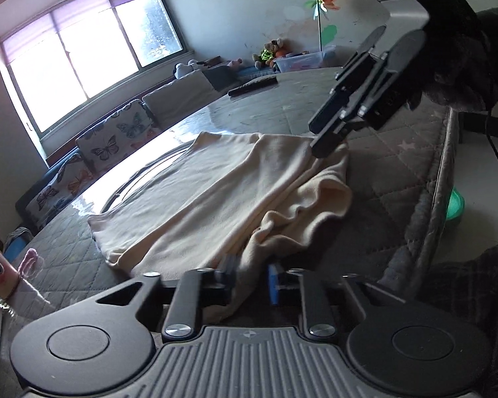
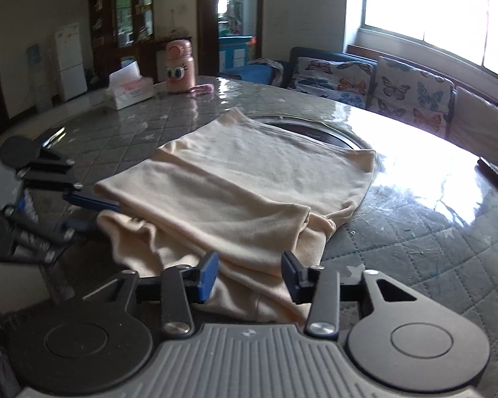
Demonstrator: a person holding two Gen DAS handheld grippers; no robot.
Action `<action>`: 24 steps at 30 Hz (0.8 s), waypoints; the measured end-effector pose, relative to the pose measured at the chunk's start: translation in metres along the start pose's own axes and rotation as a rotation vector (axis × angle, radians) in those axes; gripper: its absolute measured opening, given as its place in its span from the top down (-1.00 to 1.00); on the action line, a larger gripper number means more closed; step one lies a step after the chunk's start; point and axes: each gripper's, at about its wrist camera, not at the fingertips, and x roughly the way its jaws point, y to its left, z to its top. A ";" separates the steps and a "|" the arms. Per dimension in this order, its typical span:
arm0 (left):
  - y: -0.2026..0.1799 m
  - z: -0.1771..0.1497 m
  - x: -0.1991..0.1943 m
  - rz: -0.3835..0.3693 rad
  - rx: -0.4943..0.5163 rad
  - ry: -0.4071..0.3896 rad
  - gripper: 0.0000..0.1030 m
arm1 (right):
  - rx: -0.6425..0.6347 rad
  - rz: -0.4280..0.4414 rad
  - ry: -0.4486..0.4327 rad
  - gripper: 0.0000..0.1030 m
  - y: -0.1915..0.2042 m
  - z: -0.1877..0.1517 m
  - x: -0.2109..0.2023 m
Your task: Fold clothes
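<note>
A cream garment (image 1: 199,199) (image 2: 249,172) lies partly folded on the grey quilted table cover (image 1: 381,172), flat at the far side and bunched at the near edge. In the left wrist view my left gripper (image 1: 252,278) is shut on the bunched near corner, with cloth pinched between its pads. The right wrist view shows the left gripper (image 2: 89,212) at the garment's left corner. My right gripper (image 2: 250,275) stands open, its blue pads apart over the garment's near fold without pressing it. Seen from the left, the right gripper (image 1: 328,139) dips its tips onto the garment's far right corner.
A pink cartoon-eyed bottle (image 2: 179,66) and a tissue box (image 2: 129,93) stand at the table's far left. A dark remote (image 1: 252,86) lies at the far side. A round glass turntable (image 2: 315,129) sits under the garment. A butterfly-cushioned sofa (image 2: 381,89) runs below the window.
</note>
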 end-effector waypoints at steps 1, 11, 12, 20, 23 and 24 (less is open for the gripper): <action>0.004 0.002 0.000 0.004 -0.017 -0.007 0.81 | -0.017 0.003 0.003 0.14 0.002 -0.001 -0.002; 0.054 0.031 0.016 0.034 -0.210 -0.033 0.84 | -0.223 0.042 0.000 -0.18 0.025 -0.007 0.003; 0.055 0.032 0.017 0.034 -0.213 -0.031 0.84 | -0.238 0.038 -0.008 -0.18 0.028 -0.006 0.007; 0.053 0.024 0.015 0.024 -0.214 -0.017 0.77 | -0.129 0.079 0.004 0.52 0.012 0.011 0.039; 0.049 0.017 0.007 0.030 -0.200 -0.017 0.65 | -0.069 0.094 0.001 0.68 0.003 0.018 0.039; 0.048 0.015 0.005 0.038 -0.190 -0.015 0.55 | -0.054 0.100 -0.003 0.72 0.001 0.021 0.039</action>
